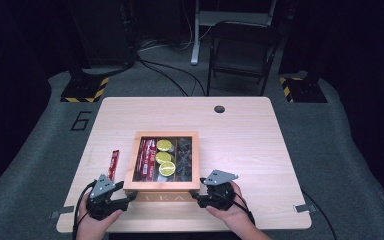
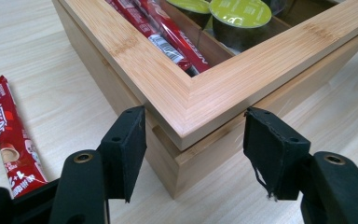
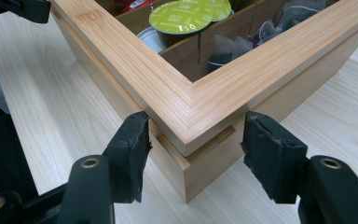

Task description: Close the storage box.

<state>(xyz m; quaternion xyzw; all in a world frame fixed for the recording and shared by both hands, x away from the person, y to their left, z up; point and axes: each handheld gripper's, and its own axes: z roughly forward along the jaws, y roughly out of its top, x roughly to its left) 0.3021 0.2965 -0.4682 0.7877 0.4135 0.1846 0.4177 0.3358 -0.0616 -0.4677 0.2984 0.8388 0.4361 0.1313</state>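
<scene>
A wooden tea box (image 1: 166,134) with a framed window lid stands at the middle of the table. Inside it lie red stick sachets (image 1: 146,152), three green-topped capsules (image 1: 163,157) and dark tea bags (image 1: 184,157). My left gripper (image 1: 127,194) is at the box's near left corner (image 2: 186,116), jaws open on either side of that corner without pressing on it. At the near right corner (image 3: 191,116) my right gripper (image 1: 196,193) stands the same way, open astride the corner. Each hand holds its gripper close to the table's near edge.
A loose red Nescafe sachet (image 1: 113,164) lies on the table (image 1: 240,145) just left of the box (image 2: 9,135). A cable hole (image 1: 219,108) sits near the far edge. A dark folding chair (image 1: 242,47) stands beyond the table.
</scene>
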